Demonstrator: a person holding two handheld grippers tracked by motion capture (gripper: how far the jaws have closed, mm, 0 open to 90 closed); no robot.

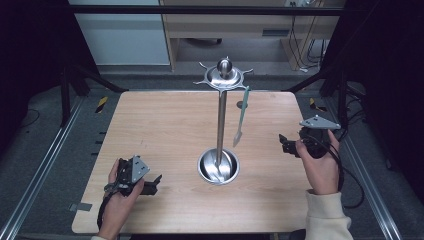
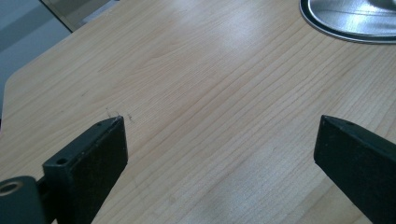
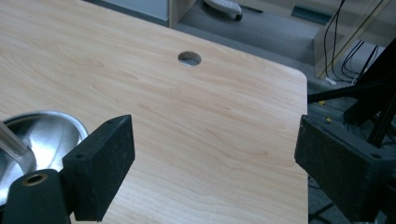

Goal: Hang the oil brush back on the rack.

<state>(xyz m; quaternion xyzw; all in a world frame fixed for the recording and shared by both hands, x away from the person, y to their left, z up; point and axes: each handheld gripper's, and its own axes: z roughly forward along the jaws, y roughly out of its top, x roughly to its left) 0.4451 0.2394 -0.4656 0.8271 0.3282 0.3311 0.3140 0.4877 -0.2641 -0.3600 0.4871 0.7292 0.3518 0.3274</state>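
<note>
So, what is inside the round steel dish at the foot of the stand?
The round steel dish holds the stand's upright metal pole and bright reflections. No loose items are visible; the spot under the pole is hidden.

The high view looks forward and down over the whole wooden table (image 1: 165, 130) from the person's side. The left gripper view sits low and close above the tabletop, catching the metal stand base (image 2: 350, 21) at its upper right. The right gripper view, also close, shares that base (image 3: 42, 135) and faces the table's far corner.
</note>
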